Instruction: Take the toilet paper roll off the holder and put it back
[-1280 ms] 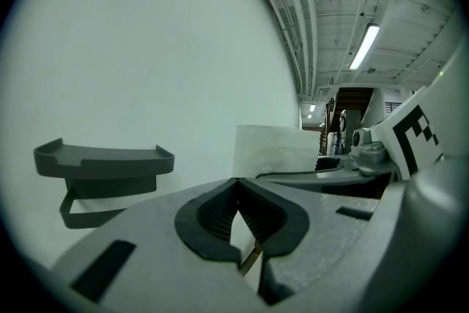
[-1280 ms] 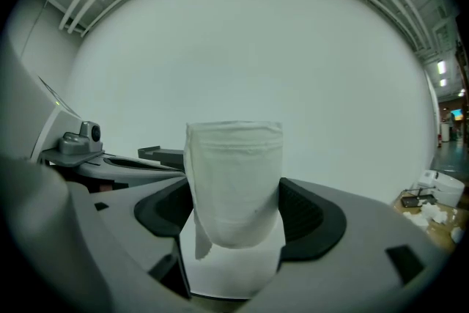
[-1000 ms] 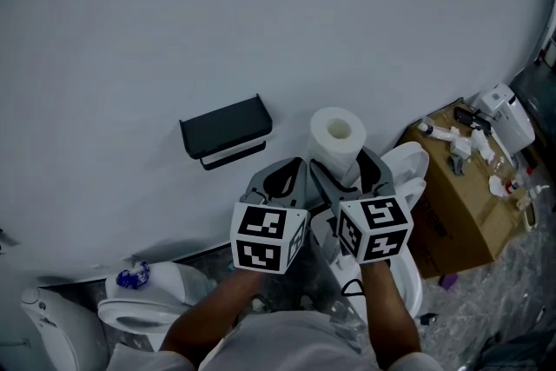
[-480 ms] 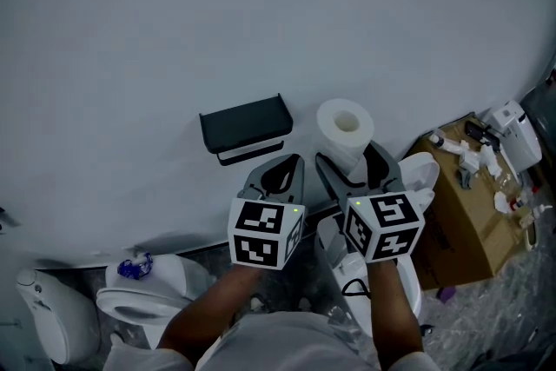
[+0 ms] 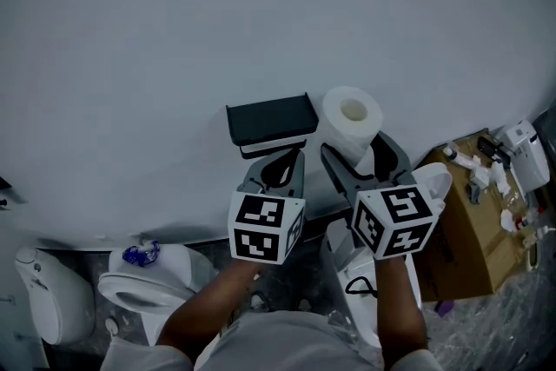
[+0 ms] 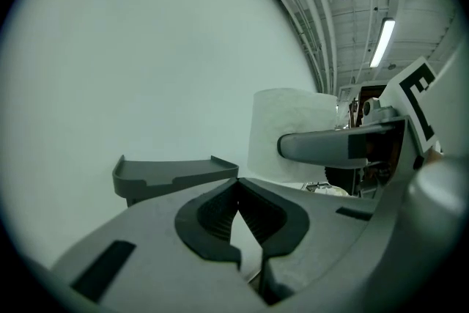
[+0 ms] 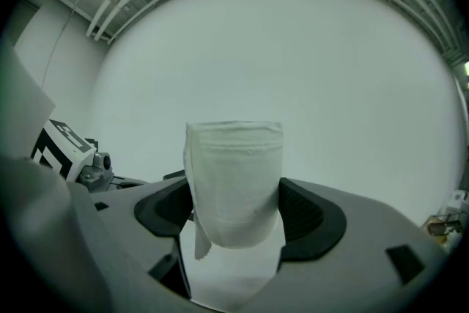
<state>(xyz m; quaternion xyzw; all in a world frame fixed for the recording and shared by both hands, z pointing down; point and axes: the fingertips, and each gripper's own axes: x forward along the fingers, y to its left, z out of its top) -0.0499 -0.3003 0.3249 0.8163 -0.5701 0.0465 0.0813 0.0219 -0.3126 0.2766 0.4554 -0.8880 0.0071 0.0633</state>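
Since a second ago the toilet paper roll [image 5: 352,113] has closed on the black holder [image 5: 271,119] and now hangs just beside its right end, off the bar and not touching it. It stands upright between the jaws of the right gripper [image 5: 356,154], which are clamped on its sides about halfway up; in the right gripper view the pads press into the soft wraps on both flanks and a loose tail of paper [image 7: 196,249] hangs at the lower left. The left gripper [image 5: 280,165] hovers just below the holder with its jaws drawn together at the tips and nothing between them. I judge the roll light and squashy, stiffened only by its core, so a gentle hold across the middle suits it; squeezing harder would likely dent it and pinch the hollow that has to slide back onto the bar, and the tail could snag
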